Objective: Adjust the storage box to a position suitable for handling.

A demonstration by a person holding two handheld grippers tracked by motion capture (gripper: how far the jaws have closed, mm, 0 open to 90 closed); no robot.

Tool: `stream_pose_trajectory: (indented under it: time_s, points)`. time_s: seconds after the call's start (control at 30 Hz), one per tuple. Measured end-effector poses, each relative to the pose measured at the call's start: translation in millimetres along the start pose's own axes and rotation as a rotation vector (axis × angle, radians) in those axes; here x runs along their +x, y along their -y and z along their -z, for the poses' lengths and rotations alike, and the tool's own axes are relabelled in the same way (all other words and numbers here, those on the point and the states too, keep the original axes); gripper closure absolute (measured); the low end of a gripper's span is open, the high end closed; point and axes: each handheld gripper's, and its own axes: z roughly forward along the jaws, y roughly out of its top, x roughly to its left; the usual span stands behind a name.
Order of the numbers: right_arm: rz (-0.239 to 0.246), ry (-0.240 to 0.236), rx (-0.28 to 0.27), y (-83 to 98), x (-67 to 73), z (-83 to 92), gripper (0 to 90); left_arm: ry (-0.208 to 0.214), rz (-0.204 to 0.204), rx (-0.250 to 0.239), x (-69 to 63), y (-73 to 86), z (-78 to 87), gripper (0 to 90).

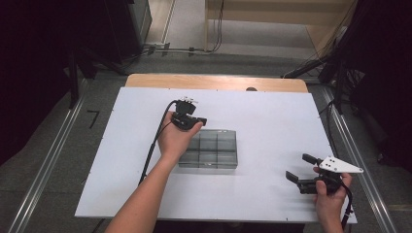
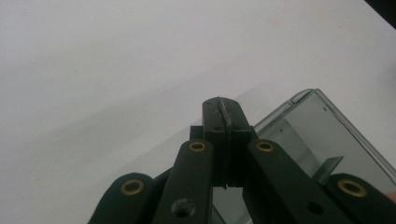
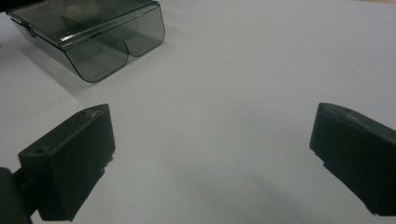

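**Left claw pressed together at the box's far left corner**

The left gripper (image 1: 200, 121) had its jaws pressed together on nothing, just above the far left corner of the smoky compartment box (image 1: 214, 150). The box lay closed mid-desk (image 1: 272, 116). The right gripper (image 1: 297, 168) sat spread and empty near the desk's near right corner.
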Motion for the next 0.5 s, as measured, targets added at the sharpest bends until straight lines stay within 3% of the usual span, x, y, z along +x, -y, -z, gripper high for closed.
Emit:
stream_pose_trajectory:
  time_s: [0.2, 0.5]
  points:
    - [-0.004, -0.002, 0.003, -0.1, -0.2, 0.1, 0.0, 0.007, 0.053, 0.045, 4.0, -3.6, -13.9, 90.0]
    - [-0.005, -0.003, 0.003, -0.1, -0.5, 0.1, 0.0, 0.006, 0.054, 0.111, 4.2, -2.7, -23.6, 90.0]
